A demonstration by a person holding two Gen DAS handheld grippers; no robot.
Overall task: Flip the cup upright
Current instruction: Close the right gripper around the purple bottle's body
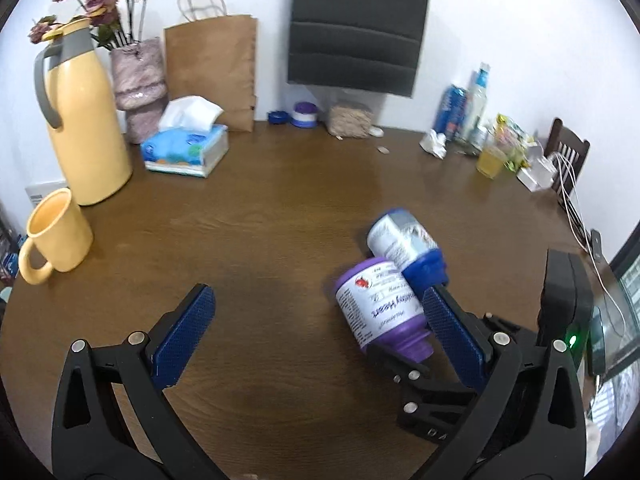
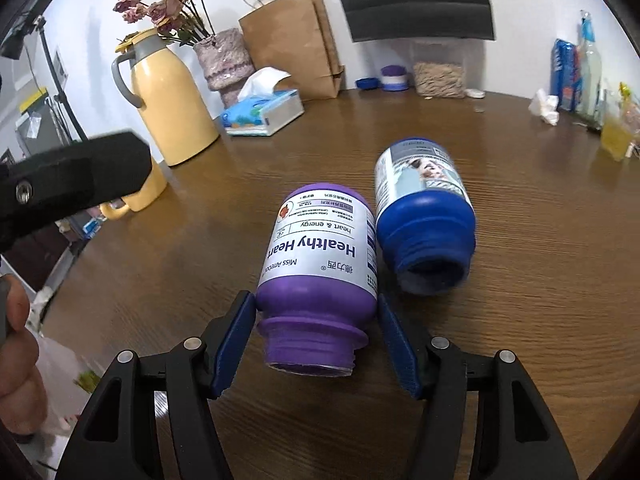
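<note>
Two capless bottles lie on their sides on the brown table (image 2: 540, 300), mouths toward me. The purple bottle (image 2: 320, 252) with a white "Healthy Heart" label sits between my right gripper's (image 2: 314, 298) blue pads (image 2: 236, 344), which press on its shoulder from both sides. The blue bottle (image 2: 424, 216) rests against its right side and looks blurred. In the left wrist view the purple bottle (image 1: 376, 304) and blue bottle (image 1: 404, 244) lie just by the right finger of my left gripper (image 1: 318, 294), which is open and holds nothing.
A yellow mug (image 1: 56, 236) stands upright at the left edge beside a yellow thermos jug (image 1: 86, 128). A tissue box (image 1: 186, 150), flower vase (image 1: 138, 80) and paper bag (image 1: 212, 68) line the back. Bottles, a drink cup (image 1: 490, 160) and cables crowd the right. A hand (image 2: 16, 340) shows at the left.
</note>
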